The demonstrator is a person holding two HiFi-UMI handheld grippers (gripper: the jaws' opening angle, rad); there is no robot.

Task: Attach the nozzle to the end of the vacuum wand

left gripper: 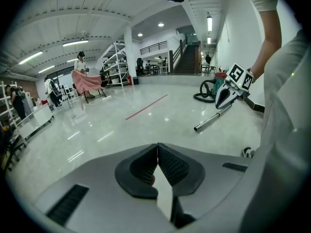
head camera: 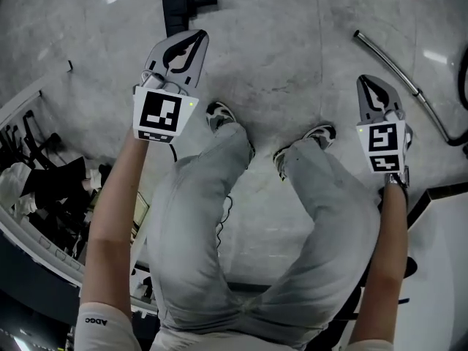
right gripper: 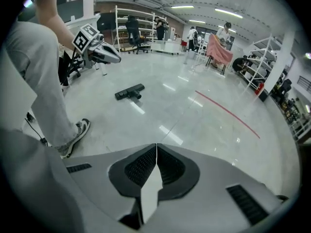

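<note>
The black floor nozzle (head camera: 175, 4) lies on the pale floor at the top of the head view, just beyond my left gripper (head camera: 197, 36). It also shows in the right gripper view as the nozzle (right gripper: 129, 91), alone on the floor. The metal vacuum wand (head camera: 398, 70) lies at the upper right, past my right gripper (head camera: 364, 81); in the left gripper view the wand (left gripper: 211, 120) runs back to the vacuum's hose (left gripper: 206, 90). Both grippers hang in the air above the floor. The jaws of each meet with nothing between them: left gripper (left gripper: 157, 147), right gripper (right gripper: 156, 147).
The person's legs and shoes (head camera: 219, 114) stand between the grippers. A cluttered bench (head camera: 36, 189) runs along the left edge. A red floor line (left gripper: 146, 108), shelving (left gripper: 114, 62), stairs and people with a pink cloth (left gripper: 86, 80) are far off.
</note>
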